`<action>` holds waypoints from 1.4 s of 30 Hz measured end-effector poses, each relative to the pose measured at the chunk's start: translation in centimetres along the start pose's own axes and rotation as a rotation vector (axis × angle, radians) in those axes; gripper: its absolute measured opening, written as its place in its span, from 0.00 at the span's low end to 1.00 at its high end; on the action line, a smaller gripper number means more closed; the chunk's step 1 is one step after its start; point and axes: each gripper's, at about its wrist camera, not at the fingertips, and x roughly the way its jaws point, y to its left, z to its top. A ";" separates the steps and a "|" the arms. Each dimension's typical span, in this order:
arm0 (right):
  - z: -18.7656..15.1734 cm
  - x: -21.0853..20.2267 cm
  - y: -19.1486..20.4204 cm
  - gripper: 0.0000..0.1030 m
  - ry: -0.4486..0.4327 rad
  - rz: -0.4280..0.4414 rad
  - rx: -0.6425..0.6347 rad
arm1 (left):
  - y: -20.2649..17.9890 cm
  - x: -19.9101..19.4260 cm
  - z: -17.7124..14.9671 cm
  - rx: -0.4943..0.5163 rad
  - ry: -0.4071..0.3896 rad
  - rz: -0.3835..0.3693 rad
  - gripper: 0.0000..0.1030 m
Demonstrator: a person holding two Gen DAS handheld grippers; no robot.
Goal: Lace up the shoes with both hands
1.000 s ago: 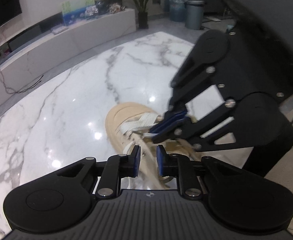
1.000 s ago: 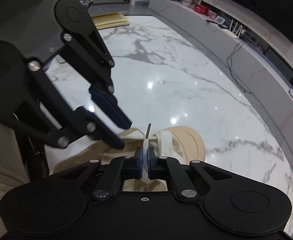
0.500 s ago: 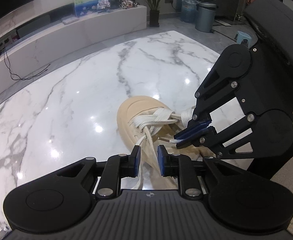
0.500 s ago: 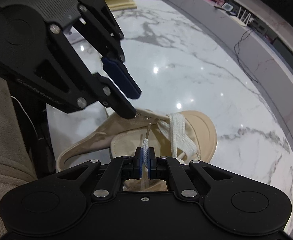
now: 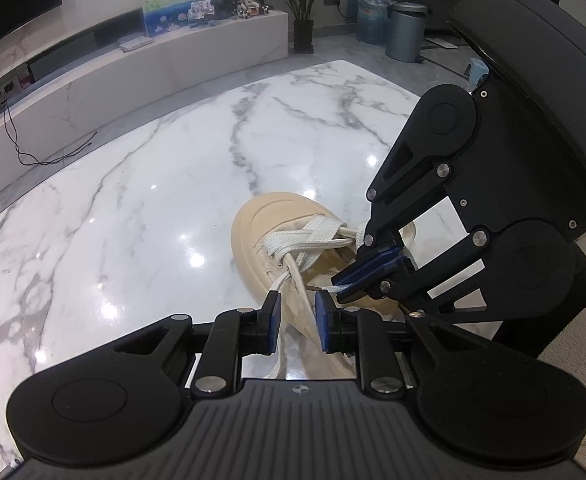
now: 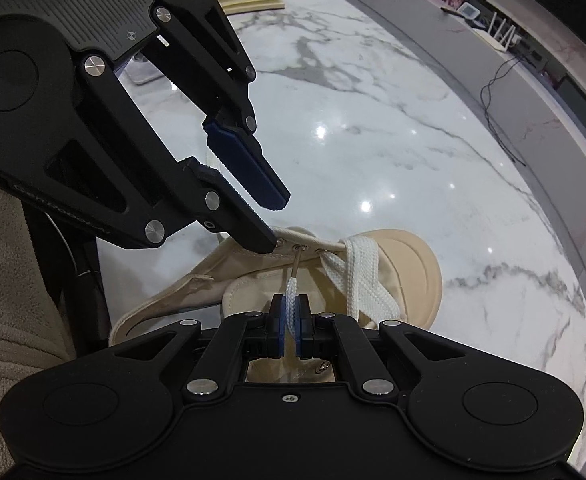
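On the marble counter (image 5: 141, 208), our right gripper (image 6: 291, 322) has its jaws clamped on the white lace (image 6: 291, 294) just behind the stiff tip, aiming it at an eyelet (image 6: 300, 247) of the beige shoe (image 6: 409, 276). Our left gripper (image 5: 296, 322), jaws apart, straddles the lace's other end and apparently steadies the eyelet flap.
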 end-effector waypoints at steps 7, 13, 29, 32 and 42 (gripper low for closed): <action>0.3 -0.2 -0.1 0.03 -0.021 -0.006 0.005 | -0.2 0.0 0.0 0.014 0.007 -0.006 0.18; 0.7 -0.6 -0.2 0.03 -0.046 -0.015 0.015 | -0.4 -0.1 0.1 0.032 0.012 -0.017 0.18; 1.4 -1.0 0.0 0.03 -0.076 -0.025 0.033 | 0.0 -1.1 0.4 0.217 0.023 0.019 0.31; 1.4 -1.0 0.0 0.03 -0.082 -0.024 0.047 | -0.2 -1.1 0.3 0.304 0.031 0.036 0.31; 1.5 -1.2 -0.9 0.03 -0.091 0.007 0.141 | -3.1 0.8 -0.9 0.760 0.081 0.086 0.31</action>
